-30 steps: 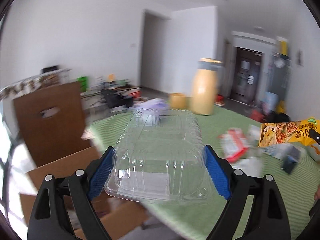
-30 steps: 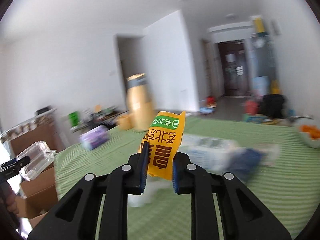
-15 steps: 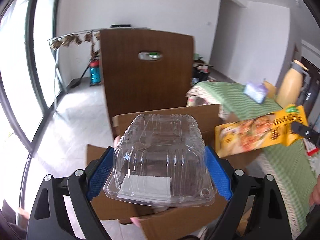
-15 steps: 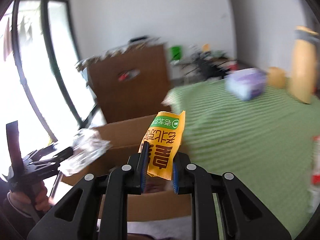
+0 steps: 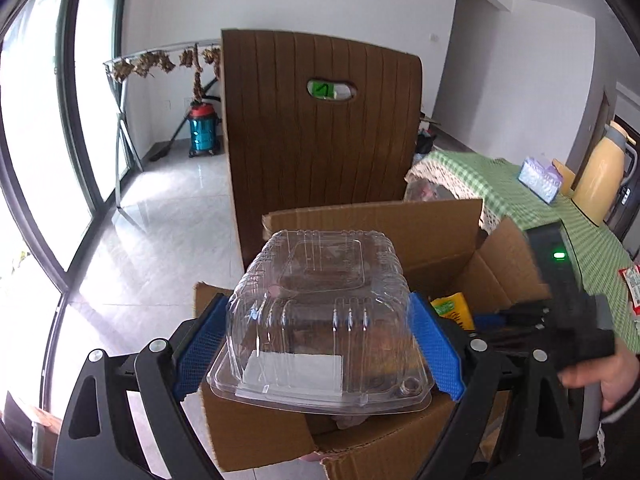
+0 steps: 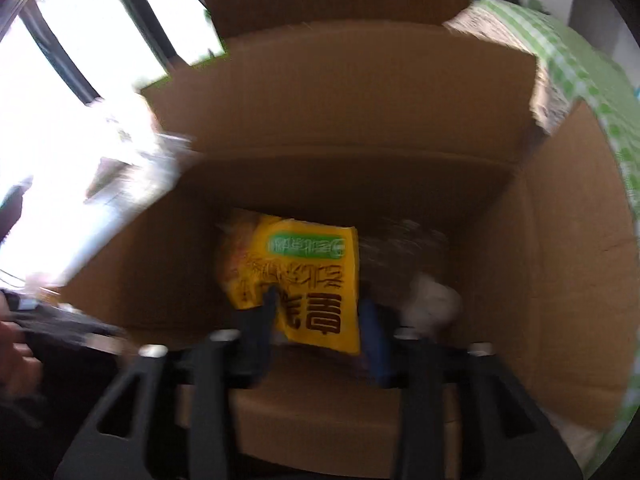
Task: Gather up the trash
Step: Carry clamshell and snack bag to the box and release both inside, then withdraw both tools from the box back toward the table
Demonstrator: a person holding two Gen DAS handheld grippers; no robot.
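Cardboard box [image 5: 420, 232] under both my grippers, trash going in.
My left gripper [image 5: 320, 344] is clamped on the clear plastic clamshell [image 5: 320, 320], its blue pads pressed to both sides, holding it over the near edge of the open box beside the brown chair [image 5: 316, 132]. My right gripper [image 6: 320, 320] points down into the box; its jaws have just been opening and now stand apart, with the yellow snack bag [image 6: 304, 276] loose between them, hanging inside the box above the other wrappers. I see the green checked tablecloth [image 5: 576, 216] just beyond the box flap.
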